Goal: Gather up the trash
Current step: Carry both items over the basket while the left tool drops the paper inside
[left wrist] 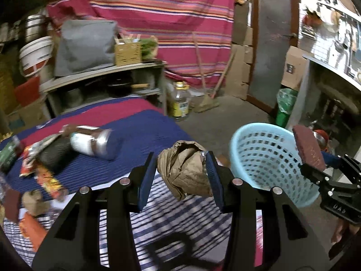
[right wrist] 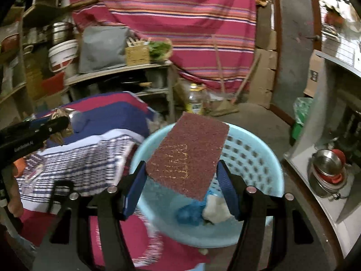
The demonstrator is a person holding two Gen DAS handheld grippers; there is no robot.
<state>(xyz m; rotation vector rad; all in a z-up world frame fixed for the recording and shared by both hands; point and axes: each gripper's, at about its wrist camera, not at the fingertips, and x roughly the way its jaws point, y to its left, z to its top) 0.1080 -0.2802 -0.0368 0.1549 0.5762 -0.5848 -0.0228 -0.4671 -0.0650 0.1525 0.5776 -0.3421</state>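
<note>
Between right gripper [right wrist: 181,176] pads: scouring pad [right wrist: 188,154].

Light blue basket [right wrist: 255,158], maroon pad [right wrist: 189,155] (speckled), brown paper [left wrist: 185,169].

1. The right gripper [right wrist: 183,180] clamps a dark red scouring pad [right wrist: 188,153] by its lower sides, the pad tilted above the light blue basket [right wrist: 255,158].
2. Inside the basket lie a blue crumpled piece [right wrist: 190,212] and a white one [right wrist: 216,211].
3. At the left edge, the left gripper [right wrist: 57,124] holds crumpled brown paper [right wrist: 61,133] over the striped cloth [right wrist: 90,158].
4. A yellow-labelled bottle [right wrist: 195,99] stands on the floor beyond the basket's far rim.
</note>
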